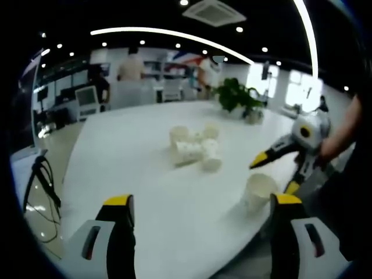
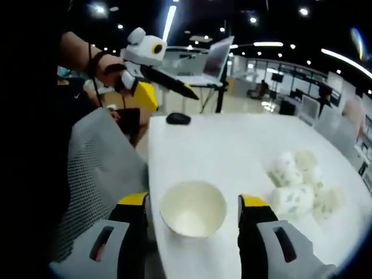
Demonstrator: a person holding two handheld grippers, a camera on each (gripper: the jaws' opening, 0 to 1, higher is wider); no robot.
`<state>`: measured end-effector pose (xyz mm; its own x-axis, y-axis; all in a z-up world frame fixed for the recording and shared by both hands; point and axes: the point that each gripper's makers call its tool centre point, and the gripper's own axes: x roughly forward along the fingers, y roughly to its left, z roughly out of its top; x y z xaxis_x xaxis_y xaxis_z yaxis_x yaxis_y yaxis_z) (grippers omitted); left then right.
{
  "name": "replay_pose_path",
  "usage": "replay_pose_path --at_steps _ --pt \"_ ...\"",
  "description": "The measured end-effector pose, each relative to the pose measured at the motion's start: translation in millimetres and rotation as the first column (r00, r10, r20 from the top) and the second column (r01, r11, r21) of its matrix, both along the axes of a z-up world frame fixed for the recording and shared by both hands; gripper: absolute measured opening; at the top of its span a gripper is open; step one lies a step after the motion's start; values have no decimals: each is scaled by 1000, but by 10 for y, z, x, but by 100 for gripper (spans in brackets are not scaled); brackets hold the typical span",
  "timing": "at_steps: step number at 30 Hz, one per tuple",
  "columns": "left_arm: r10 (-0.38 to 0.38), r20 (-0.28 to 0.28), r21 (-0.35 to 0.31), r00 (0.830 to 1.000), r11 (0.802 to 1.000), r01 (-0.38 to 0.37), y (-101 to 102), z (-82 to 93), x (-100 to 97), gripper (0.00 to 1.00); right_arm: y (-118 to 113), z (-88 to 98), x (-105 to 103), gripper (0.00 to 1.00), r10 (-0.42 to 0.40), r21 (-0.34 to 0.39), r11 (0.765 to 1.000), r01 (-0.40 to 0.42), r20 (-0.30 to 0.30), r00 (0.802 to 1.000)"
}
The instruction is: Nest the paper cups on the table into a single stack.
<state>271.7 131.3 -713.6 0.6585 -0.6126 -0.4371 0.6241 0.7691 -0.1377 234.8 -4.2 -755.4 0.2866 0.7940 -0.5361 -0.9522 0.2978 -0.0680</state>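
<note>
An upright white paper cup (image 2: pixel 193 208) stands near the table's edge between the jaws of my right gripper (image 2: pixel 193 200). That gripper is open, with a small gap on each side of the cup. Several more patterned paper cups (image 2: pixel 302 186) lie in a loose cluster farther along the white table (image 2: pixel 232 145). In the left gripper view, my left gripper (image 1: pixel 202 200) is open over bare table with nothing between its jaws. The cluster (image 1: pixel 195 148) lies ahead of it, and the single cup (image 1: pixel 260 192) is to its right, beside the right gripper (image 1: pixel 272 176).
A black mouse (image 2: pixel 178 118) and an open laptop (image 2: pixel 212 61) lie at one end of the table. A grey mesh chair (image 2: pixel 99 168) stands against the table's edge. A potted plant (image 1: pixel 235 96) sits at the far end. My left gripper (image 2: pixel 168 87) is raised in a hand.
</note>
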Motion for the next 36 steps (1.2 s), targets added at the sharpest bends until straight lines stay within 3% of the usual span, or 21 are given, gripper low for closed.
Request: replay_pose_path --at_steps 17,24,30,36 --pt "-13 10 0 1000 1000 13 -4 28 83 96 -189 450 295 66 -122 118 986 117 39 992" --pt "-19 13 1 1000 1000 19 -21 34 99 96 -318 513 367 68 -175 121 978 168 52 983" --pt "-35 16 4 999 999 35 -68 41 99 96 -453 547 463 79 -228 119 968 220 60 972" --pt "-31 21 2 999 1000 31 -67 52 116 96 -650 606 641 88 -307 116 948 297 82 948"
